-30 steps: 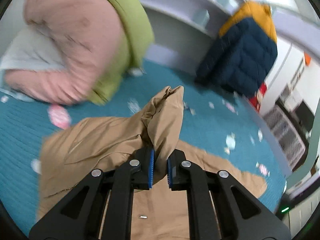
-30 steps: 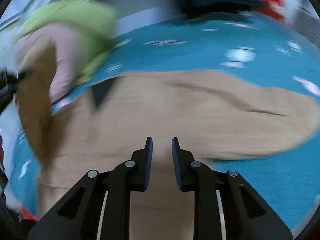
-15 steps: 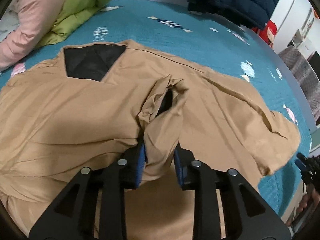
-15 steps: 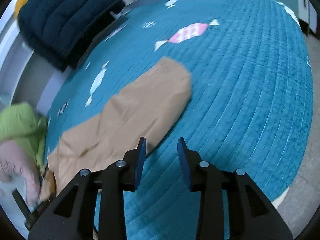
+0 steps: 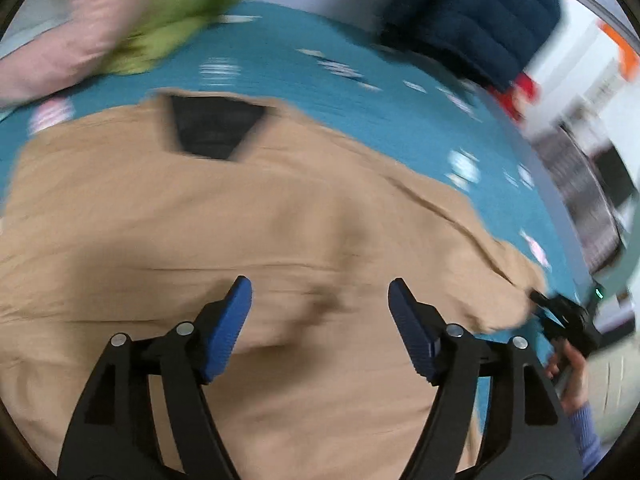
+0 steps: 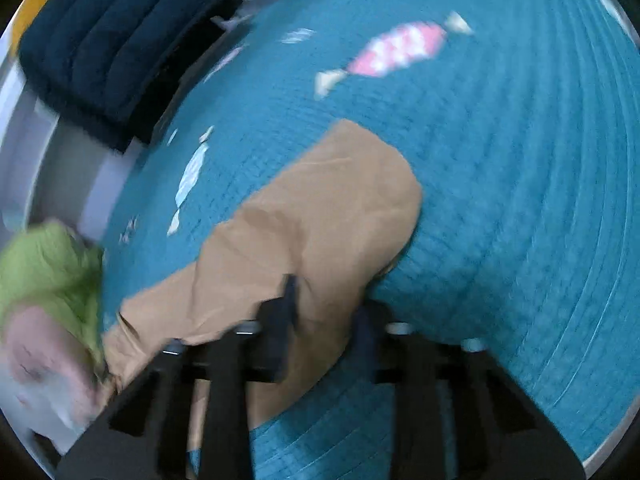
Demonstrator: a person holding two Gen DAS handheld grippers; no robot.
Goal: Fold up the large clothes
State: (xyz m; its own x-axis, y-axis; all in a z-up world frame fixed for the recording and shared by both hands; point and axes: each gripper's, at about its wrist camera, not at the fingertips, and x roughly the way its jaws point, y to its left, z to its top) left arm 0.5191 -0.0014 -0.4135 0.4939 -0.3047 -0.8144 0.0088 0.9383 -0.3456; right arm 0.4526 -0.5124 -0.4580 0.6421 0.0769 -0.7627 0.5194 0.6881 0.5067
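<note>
tan jacket (image 5: 304, 216) soft, floppy; your left gripper (image 5: 320, 308) spread, empty. right gripper (image 6: 324, 312) straddles sleeve cuff (image 6: 360, 184), grip unclear; pinch there.

Coat (image 5: 280, 216) spread flat on bed (image 5: 400, 92), collar opening (image 5: 212, 128) toward far side. Left gripper (image 5: 320, 308) over coat's middle, jaws wide apart. Sleeve (image 6: 320, 216) runs out right across bed; right gripper (image 6: 324, 312) at its near edge, cloth between 2 fingers. Behind coat: bedding pile (image 5: 112, 20) far left, puffer jacket (image 5: 472, 12) far right by wall.
</note>
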